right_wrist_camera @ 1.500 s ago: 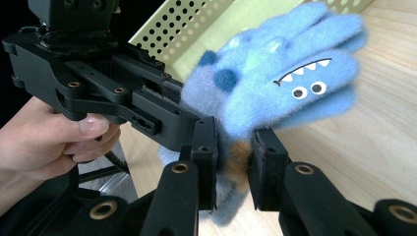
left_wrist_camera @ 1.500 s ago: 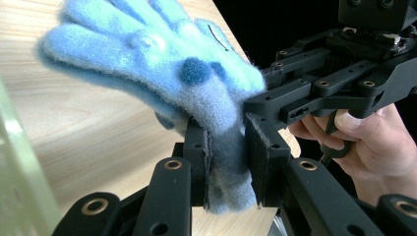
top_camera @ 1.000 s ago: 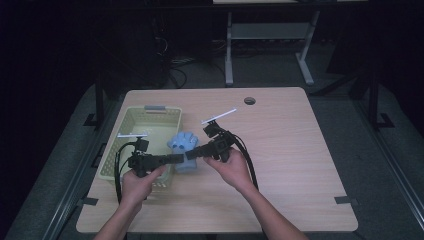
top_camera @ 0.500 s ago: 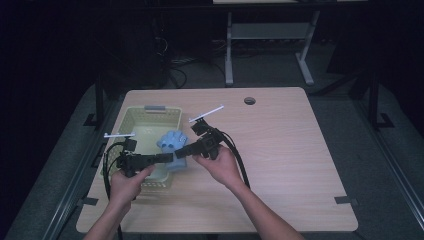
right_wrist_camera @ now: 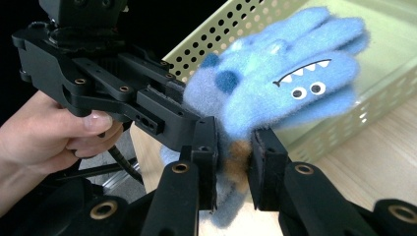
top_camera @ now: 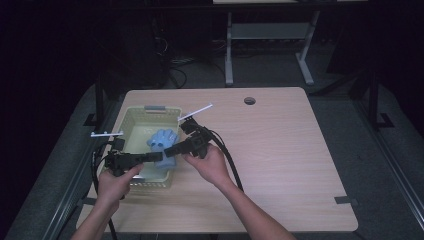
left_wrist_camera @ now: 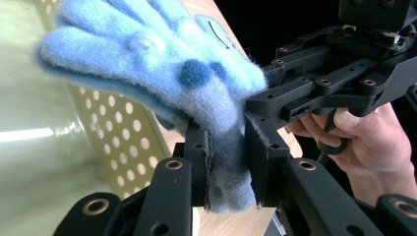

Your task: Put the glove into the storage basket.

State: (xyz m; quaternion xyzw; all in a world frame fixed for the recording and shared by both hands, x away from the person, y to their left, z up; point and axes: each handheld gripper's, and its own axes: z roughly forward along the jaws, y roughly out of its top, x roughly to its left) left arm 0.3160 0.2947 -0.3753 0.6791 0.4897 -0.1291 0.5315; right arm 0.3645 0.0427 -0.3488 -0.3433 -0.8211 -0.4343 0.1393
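A fuzzy blue glove (top_camera: 162,140) with a monster face (right_wrist_camera: 300,86) hangs over the pale green perforated basket (top_camera: 131,120). Both grippers hold it by the cuff. In the left gripper view my left gripper (left_wrist_camera: 228,164) is shut on the glove (left_wrist_camera: 162,64), whose fingers point up and left over the basket (left_wrist_camera: 115,142). My right gripper (right_wrist_camera: 233,164) is shut on the glove's cuff too, with the basket (right_wrist_camera: 393,54) behind. In the high view the left gripper (top_camera: 159,157) comes from the left and the right gripper (top_camera: 169,150) from the right, tips nearly meeting.
The basket stands at the left side of a wooden table (top_camera: 280,150), close to its left edge. A round cable hole (top_camera: 249,101) lies at the back. Cables trail from both grippers toward the front edge. Dark floor and a desk frame (top_camera: 270,45) lie beyond.
Both grippers have carried the glove leftward, from the basket's right rim to above the basket's inside. Both hands shifted left with it.
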